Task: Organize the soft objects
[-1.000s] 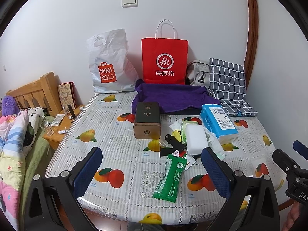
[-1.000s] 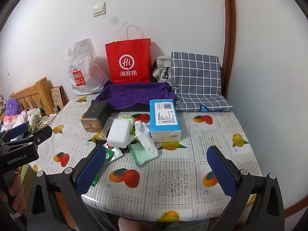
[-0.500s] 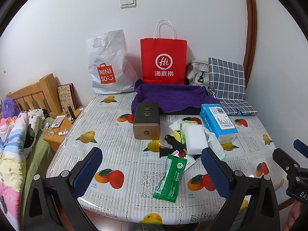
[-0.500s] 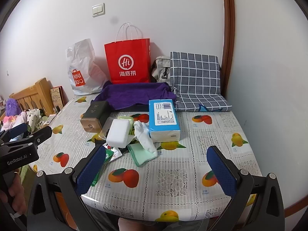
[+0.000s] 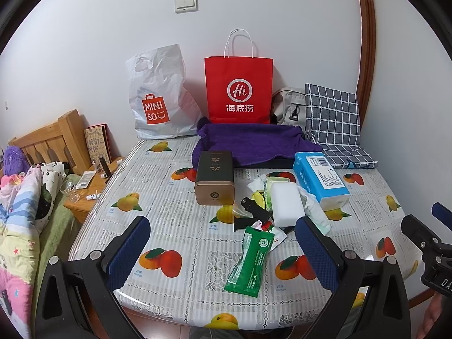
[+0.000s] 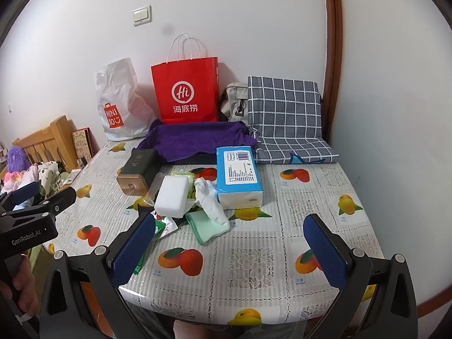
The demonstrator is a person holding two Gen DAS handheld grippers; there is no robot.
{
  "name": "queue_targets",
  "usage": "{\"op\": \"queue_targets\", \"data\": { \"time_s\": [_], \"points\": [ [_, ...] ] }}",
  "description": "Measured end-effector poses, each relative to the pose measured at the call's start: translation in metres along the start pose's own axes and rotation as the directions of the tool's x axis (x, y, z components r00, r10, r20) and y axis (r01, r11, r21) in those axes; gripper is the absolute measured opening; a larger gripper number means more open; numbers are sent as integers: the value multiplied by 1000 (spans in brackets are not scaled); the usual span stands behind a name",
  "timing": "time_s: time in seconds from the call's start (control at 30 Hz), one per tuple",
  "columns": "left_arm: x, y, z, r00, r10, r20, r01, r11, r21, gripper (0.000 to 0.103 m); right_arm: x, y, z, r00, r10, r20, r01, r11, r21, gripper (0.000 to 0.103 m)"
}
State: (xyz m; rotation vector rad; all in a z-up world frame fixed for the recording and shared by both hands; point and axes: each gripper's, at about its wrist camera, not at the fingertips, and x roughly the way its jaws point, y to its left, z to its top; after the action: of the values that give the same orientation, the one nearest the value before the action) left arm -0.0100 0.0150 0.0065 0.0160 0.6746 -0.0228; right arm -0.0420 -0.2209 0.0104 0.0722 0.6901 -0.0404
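A pile lies mid-table: a white sponge block (image 5: 286, 202) (image 6: 172, 195), a white sock (image 6: 210, 202), a green cloth (image 6: 207, 227), a blue tissue pack (image 5: 320, 179) (image 6: 238, 176) and a green sachet (image 5: 251, 258). A purple towel (image 5: 251, 142) (image 6: 197, 138) is spread at the back. My left gripper (image 5: 223, 251) stands open over the near table edge, the sachet between its fingers but apart from them. My right gripper (image 6: 228, 250) is open too, holding nothing, short of the green cloth.
A dark tin box (image 5: 214, 178) stands left of the pile. Against the wall are a red paper bag (image 5: 238, 89), a white plastic bag (image 5: 159, 93), a grey backpack (image 5: 288, 110) and a checked cushion (image 5: 333, 121). A bed (image 5: 17, 212) and nightstand (image 5: 87, 186) are left of the table (image 5: 175, 226).
Both views have shifted very slightly; nothing on the table has moved and both grippers stay open.
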Motion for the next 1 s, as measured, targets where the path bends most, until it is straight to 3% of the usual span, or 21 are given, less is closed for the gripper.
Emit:
{"op": "queue_targets", "data": {
  "time_s": [1.0],
  "points": [
    [12,3,-3,999,6,-35,-6,1000,13,103,0,1,-1,1000,7,16,-7,1000,-1,103]
  ]
}}
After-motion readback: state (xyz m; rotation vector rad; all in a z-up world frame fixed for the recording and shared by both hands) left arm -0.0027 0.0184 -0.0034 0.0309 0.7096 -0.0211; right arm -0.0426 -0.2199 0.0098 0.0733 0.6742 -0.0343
